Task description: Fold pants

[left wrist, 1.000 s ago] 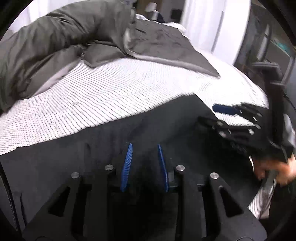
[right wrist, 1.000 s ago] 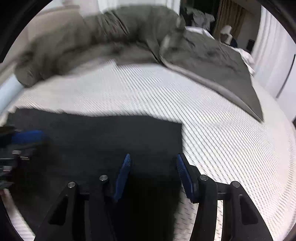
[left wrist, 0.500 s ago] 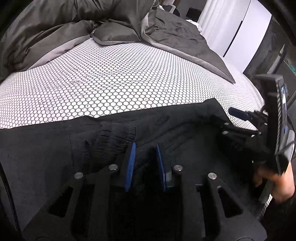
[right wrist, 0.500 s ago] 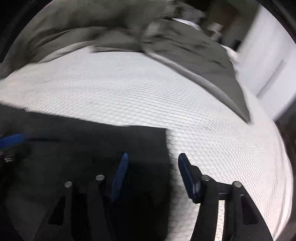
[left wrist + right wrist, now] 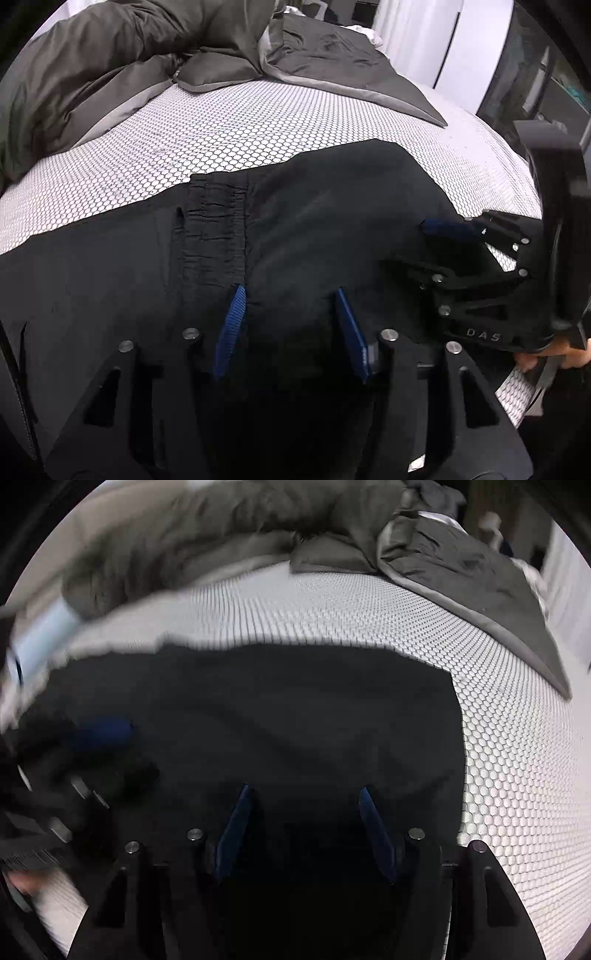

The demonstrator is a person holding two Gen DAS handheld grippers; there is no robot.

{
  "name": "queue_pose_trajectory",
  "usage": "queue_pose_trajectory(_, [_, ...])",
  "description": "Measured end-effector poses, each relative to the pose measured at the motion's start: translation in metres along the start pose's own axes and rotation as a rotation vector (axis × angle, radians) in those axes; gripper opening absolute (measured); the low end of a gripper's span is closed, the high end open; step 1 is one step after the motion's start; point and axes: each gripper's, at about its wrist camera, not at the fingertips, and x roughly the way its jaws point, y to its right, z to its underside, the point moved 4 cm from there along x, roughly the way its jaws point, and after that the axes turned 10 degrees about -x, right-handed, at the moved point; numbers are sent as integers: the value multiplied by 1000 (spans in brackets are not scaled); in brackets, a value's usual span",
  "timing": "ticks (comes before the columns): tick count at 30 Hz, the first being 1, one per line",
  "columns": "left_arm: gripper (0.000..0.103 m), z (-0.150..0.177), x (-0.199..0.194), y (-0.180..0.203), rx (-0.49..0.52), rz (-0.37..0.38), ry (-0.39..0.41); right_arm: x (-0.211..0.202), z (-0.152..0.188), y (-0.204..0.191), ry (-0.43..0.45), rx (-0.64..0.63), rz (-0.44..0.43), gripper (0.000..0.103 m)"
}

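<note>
1. Black fabric pants (image 5: pixel 314 229) lie spread on the bed, over a white mattress cover with a honeycomb print (image 5: pixel 229 125), at the near edge of the bed.
2. The gathered elastic waistband (image 5: pixel 216 236) runs down the middle of the left view, folded onto the rest of the cloth.
3. The left tongs (image 5: pixel 291 328) hover low over the pants, blue pads apart and opening; black cloth lies beneath the gap, but the pads do not press on it.
4. The right tongs (image 5: pixel 306 830) are also spread and widening, over the right-hand part of the pants. Nothing is pinched there either.
5. In the left view the right tongs (image 5: pixel 439 243) reach in from the right side, one blue pad over the pants' edge, and a hand (image 5: pixel 554 356) grips the handle behind.
6. In the right view the left tongs (image 5: pixel 99 746) show as a blurred dark shape with a blue pad at the left.
7. A rumpled grey duvet (image 5: pixel 122 62) is heaped at the far side of the bed, well apart from the pants.
8. The pants' right edge (image 5: pixel 456 738) runs straight against the white cover.
</note>
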Motion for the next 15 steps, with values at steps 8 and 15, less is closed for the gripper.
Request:
queue_pose_trajectory(8, [56,15,-43,-3,-38,66,45,-45,11,-13,42,-22,138,63])
queue_pose_trajectory(15, [56,46,-29,-9,20,110,-17,-12,8,-64,4,-148,57,72])
